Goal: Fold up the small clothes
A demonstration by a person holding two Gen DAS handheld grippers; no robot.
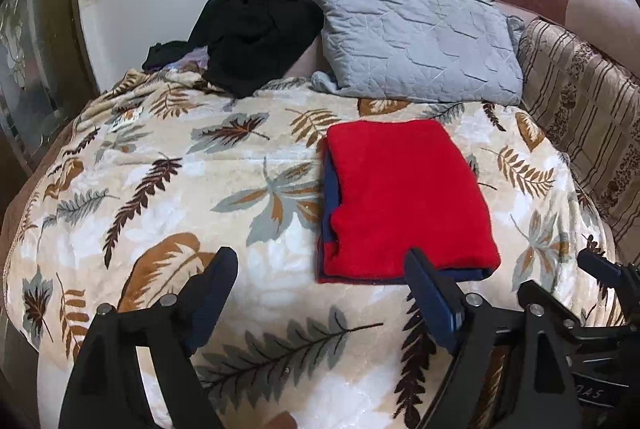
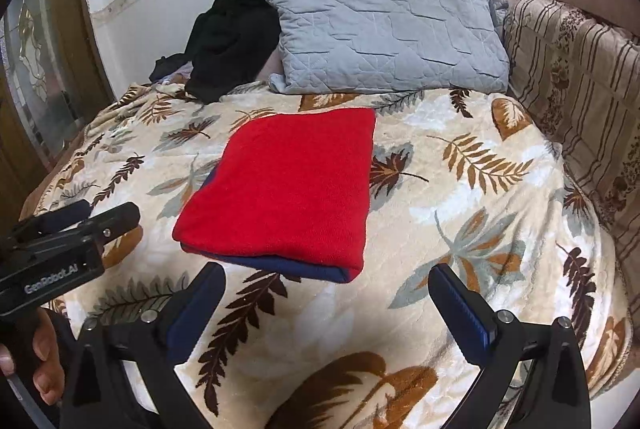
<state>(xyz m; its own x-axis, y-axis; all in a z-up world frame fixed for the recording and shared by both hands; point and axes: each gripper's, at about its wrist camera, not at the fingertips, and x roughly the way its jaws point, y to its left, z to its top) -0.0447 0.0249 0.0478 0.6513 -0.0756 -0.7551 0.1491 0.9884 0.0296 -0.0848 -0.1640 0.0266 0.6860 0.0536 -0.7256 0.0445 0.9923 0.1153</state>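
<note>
The red garment (image 2: 288, 189) lies folded into a flat rectangle mid-bed on the leaf-print blanket (image 2: 460, 229), navy layers showing at its near and left edges; folding of this piece appears complete. The left gripper (image 1: 320, 269) and right gripper (image 2: 326, 281) sit near it, jaws apart and empty. A black clothes heap (image 1: 256, 29) at the far left looks unfolded; the left gripper's body reads "GenRobot.AI".

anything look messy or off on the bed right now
The red garment lies folded flat, though its navy layer pokes out past the near edge, so the fold is slightly uneven. The black clothes sit in a crumpled heap beside the grey pillow. Both grippers, left and right, are open and hold nothing.
</note>
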